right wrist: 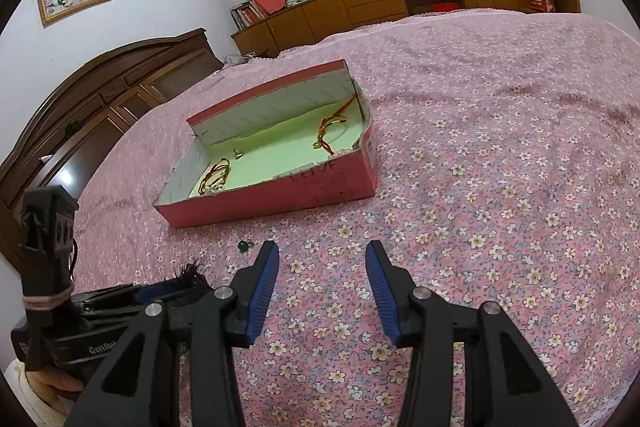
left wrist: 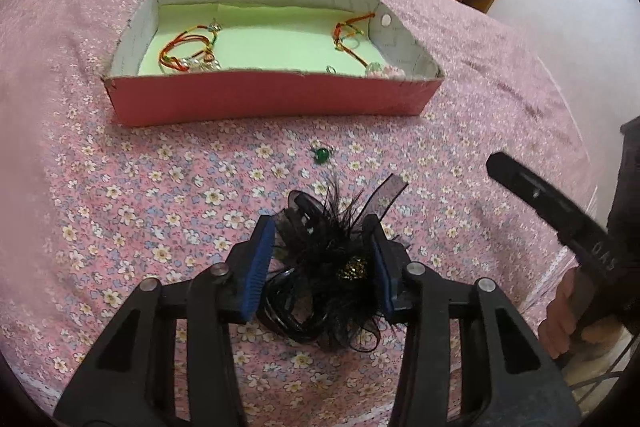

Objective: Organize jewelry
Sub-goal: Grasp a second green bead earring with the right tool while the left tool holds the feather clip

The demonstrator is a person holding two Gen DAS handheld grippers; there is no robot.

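**A:** Two grippers are over the pink flowered bedspread (right wrist: 460, 187). How does the left gripper (left wrist: 323, 259) stand?

**B:** Its jaws are part-way apart, with the black feathered hair ornament with a gold beaded centre (left wrist: 332, 267) between the blue pads (left wrist: 256, 275). The feathers brush both pads, but I cannot tell whether they press on it. The ornament lies on the bedspread, near the camera, well short of the box.

**A:** And the right gripper (right wrist: 322, 291)?

**B:** Its jaws stand about half apart with nothing between them, only flowered cloth below.

**A:** Where is the rest of the jewelry?

**B:** The shallow pink cardboard box with a pale green lining (left wrist: 276, 99) sits farther out on the bed. At its left end lies a bundle of red and gold cord bracelets (left wrist: 188, 51); at its right end, another red and gold cord bracelet (left wrist: 352, 35). Between the box and the left gripper, a small green-stoned ring (left wrist: 321, 155) lies on the bedspread, apart from both.

**A:** Anything else?

**B:** In the left wrist view a hand (left wrist: 560, 323) shows at the right edge, holding the right gripper's black handle.
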